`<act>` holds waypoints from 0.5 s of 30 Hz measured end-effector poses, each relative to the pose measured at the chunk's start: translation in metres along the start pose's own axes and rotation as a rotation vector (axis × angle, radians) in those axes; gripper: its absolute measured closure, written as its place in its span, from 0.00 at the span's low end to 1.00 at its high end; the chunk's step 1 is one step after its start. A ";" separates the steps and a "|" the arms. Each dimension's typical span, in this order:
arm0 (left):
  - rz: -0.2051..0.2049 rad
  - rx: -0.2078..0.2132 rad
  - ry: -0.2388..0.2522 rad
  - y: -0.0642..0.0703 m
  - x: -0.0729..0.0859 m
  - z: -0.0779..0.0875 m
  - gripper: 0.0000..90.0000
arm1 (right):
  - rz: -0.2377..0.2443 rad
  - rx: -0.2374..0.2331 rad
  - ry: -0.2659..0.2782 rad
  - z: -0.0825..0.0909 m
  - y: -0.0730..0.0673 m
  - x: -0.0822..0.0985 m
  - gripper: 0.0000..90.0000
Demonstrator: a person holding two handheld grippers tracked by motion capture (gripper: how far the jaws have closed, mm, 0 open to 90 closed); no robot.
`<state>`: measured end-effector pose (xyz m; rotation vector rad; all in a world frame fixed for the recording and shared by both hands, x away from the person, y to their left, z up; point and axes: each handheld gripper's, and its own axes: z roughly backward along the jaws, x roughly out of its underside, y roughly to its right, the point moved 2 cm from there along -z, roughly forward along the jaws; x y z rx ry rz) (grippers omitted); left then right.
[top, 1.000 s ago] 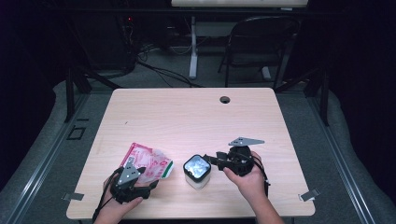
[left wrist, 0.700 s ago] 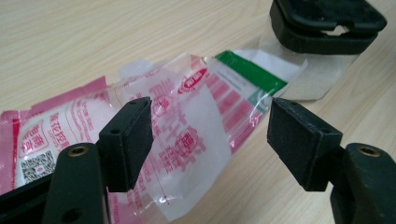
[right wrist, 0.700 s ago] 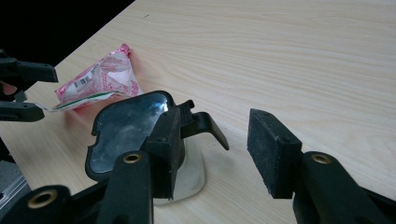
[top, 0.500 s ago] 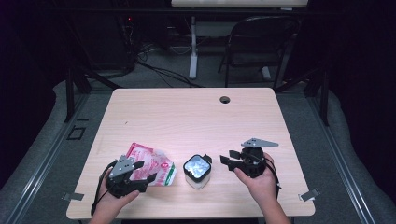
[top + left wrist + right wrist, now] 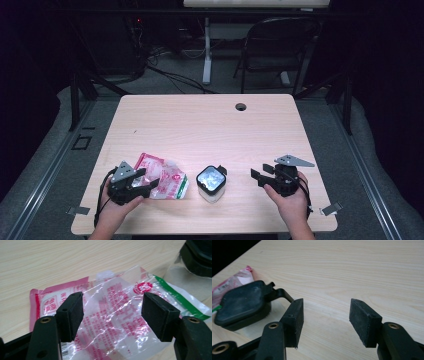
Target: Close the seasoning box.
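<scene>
High view: the left gripper [image 5: 145,181] sits at the near left of the pale wooden table [image 5: 200,125], jaws apart and just now closing slightly over the crinkled pink-and-clear plastic bag [image 5: 162,176], pads not pressing it. Just beside the bag stands a small clear jar with a black lid [image 5: 210,183]. The right gripper [image 5: 258,176] is apart from the jar, jaws wide and empty.

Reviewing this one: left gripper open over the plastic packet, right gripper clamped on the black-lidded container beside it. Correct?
Not quite. The right gripper stands open and apart from the container, with bare table between its jaws, as the right gripper view shows. The left gripper is open over the packet.
</scene>
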<state>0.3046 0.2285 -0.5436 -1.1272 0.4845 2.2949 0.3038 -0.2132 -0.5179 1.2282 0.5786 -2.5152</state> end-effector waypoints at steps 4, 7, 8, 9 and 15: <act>0.027 -0.016 -0.002 -0.009 0.003 0.000 0.38 | 0.007 0.031 0.001 -0.005 0.005 0.008 0.49; 0.043 -0.024 0.000 -0.013 0.004 0.001 0.38 | -0.003 0.048 0.000 -0.011 0.008 0.012 0.49; 0.045 -0.030 0.001 -0.015 0.005 0.001 0.38 | -0.001 0.050 -0.006 -0.012 0.009 0.014 0.49; 0.049 -0.032 -0.001 -0.016 0.005 0.002 0.38 | 0.001 0.058 -0.008 -0.013 0.010 0.015 0.49; 0.103 -0.052 0.013 -0.029 0.007 0.007 0.40 | 0.006 0.083 0.002 -0.016 0.015 0.018 0.47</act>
